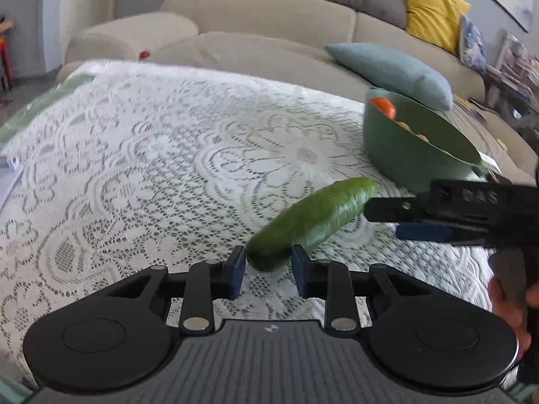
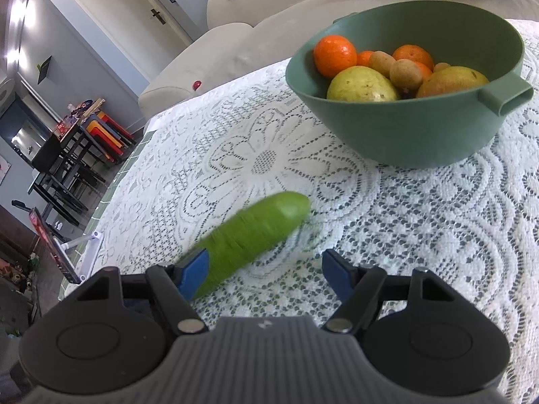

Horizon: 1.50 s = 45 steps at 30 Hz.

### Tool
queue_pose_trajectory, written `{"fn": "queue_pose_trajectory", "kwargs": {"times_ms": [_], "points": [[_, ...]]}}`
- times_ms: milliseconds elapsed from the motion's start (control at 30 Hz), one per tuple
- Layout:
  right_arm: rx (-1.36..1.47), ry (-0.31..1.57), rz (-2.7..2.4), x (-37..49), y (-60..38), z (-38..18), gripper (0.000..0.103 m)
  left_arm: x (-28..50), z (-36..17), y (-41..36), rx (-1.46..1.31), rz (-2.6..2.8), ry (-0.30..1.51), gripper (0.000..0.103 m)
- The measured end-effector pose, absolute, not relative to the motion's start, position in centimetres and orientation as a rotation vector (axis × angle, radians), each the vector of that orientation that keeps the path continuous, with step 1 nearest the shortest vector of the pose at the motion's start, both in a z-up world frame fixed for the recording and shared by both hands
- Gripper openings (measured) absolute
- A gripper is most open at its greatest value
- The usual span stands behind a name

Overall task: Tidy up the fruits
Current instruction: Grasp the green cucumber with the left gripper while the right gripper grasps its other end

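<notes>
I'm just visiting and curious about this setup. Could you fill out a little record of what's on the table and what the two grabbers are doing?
surface: table with white lace cloth
cucumber: lies on the cloth, blurred
bowl: green bowl, beyond the cucumber
bowl contents: oranges, yellow-green fruit, small brown ones
left gripper: open, fingers either side of the cucumber's near end
right gripper: open, cucumber beside its left finger
contact: cannot tell

A home living room: beige sofa (image 1: 269, 23) with cushions, lace-covered table (image 1: 151, 141).
</notes>
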State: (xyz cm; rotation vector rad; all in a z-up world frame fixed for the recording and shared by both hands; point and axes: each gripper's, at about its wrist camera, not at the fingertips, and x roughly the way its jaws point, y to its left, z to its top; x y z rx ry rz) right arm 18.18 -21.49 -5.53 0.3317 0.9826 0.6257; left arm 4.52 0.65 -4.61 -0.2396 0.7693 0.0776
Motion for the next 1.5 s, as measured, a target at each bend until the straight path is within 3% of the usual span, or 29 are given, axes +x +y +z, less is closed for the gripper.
{"fn": "queue_pose_trajectory", "kwargs": {"times_ms": [500,567,900,967,1033,1133,1233,1500], "points": [[0.419,0.909,0.599,21.0,-21.0,-5.8,0.071,4.6,-5.1,3.5,-0.497,0.116,0.696,0.035],[0.424,0.918,0.596,21.0,-21.1,-6.0,0.067,4.5,-5.5,4.1,-0.559,0.121,0.685,0.038],[0.476,0.909,0.601,21.7,-21.3,-7.0,0.065,4.8,-6.4,6.3,-0.711,0.136,0.668,0.051],[0.467,0.913,0.615,21.7,-21.1,-7.0,0.05,4.9,-6.4,6.4,-0.718,0.148,0.663,0.054],[0.48,0.914,0.625,21.7,-21.1,-7.0,0.048,4.9,-6.5,6.5,-0.726,0.155,0.657,0.056],[0.476,0.915,0.624,21.5,-21.1,-6.8,0.047,5.0,-6.6,6.7,-0.746,0.164,0.655,0.055],[0.497,0.924,0.62,21.2,-21.5,-6.5,0.043,5.5,-6.6,6.9,-0.781,0.138,0.658,0.049],[0.521,0.973,0.604,20.0,-22.4,-6.7,0.043,7.4,-6.4,7.0,-0.794,0.153,0.633,0.049]]}}
